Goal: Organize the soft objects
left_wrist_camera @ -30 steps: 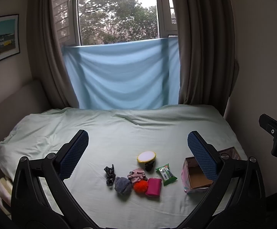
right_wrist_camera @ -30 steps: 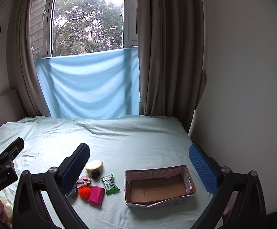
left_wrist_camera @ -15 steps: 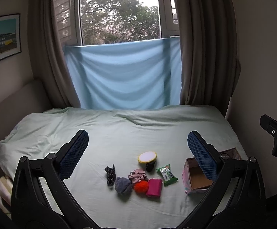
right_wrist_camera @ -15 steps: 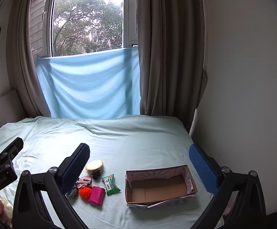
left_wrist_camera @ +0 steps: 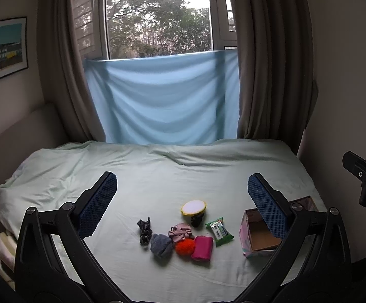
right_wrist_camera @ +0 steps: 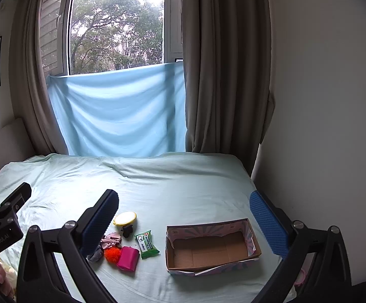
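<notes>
A cluster of small items lies on the pale green bed sheet: a dark patterned scrunchie, a grey pouch, a pink scrunchie, an orange pompom, a magenta pouch, a green tissue pack and a yellow-rimmed round mirror. To their right stands an empty cardboard box with a patterned outside. My left gripper hangs open above the cluster. Over the box hovers my right gripper, open and holding nothing.
Brown curtains and a light blue cloth hang at the window behind the bed. A wall runs close along the bed's right edge. A framed picture hangs on the left wall. Folded bedding sits low left.
Both views have shifted only slightly; the items, the box and both open grippers stay as they were.
</notes>
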Motion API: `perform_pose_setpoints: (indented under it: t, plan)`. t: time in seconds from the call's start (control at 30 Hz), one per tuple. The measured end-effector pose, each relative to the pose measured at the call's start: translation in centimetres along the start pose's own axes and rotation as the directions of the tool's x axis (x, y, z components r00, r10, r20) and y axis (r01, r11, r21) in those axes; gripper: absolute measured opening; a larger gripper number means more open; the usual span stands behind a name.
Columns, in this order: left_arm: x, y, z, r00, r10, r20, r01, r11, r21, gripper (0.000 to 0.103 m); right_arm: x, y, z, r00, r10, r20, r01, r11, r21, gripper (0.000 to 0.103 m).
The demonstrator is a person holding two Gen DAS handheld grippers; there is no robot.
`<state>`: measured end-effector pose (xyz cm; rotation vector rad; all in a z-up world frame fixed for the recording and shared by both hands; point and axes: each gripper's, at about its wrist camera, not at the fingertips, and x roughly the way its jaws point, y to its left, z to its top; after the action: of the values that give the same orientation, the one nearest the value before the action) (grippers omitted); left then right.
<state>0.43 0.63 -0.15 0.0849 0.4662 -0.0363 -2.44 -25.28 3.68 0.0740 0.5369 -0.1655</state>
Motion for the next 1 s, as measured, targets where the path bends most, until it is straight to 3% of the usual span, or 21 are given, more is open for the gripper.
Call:
perform_pose_setpoints:
  t: [0.17,0.5,0.73,1.0]
  plan:
    - [0.0,0.8,-0.4,0.999,0.032,0.001,-0.032,0.999,-0.023,0.103,0.1,-0.1,0.0,1.000,0.026,0.017,-0.026,1.000,-0.004,0.103]
    - [4.5,6.8,-4.6,0.982,0.145,-0.122,-0.153,0.986,-0.060,0.103,4.6,3.6,-2.5,0.987,0.154,-0.038,-0.157,0.985,-0.068,0.103]
    - [12.6,12.6,-9.0,0.968,0.079,-0.236,-0.097,0.993,-0.065,0.103,10.3,9.0,-7.2,0.972,0.165,-0.166,-0.170,0.985,-0.019,0.103]
    - [25.5,18.2,-15.7,0.922,-0.017,-0.388,-0.002,0.999,-0.049,0.103,18.7,15.1,-15.1,0.946,0.085,-0.314,-0.067,0.995,0.068,0.103]
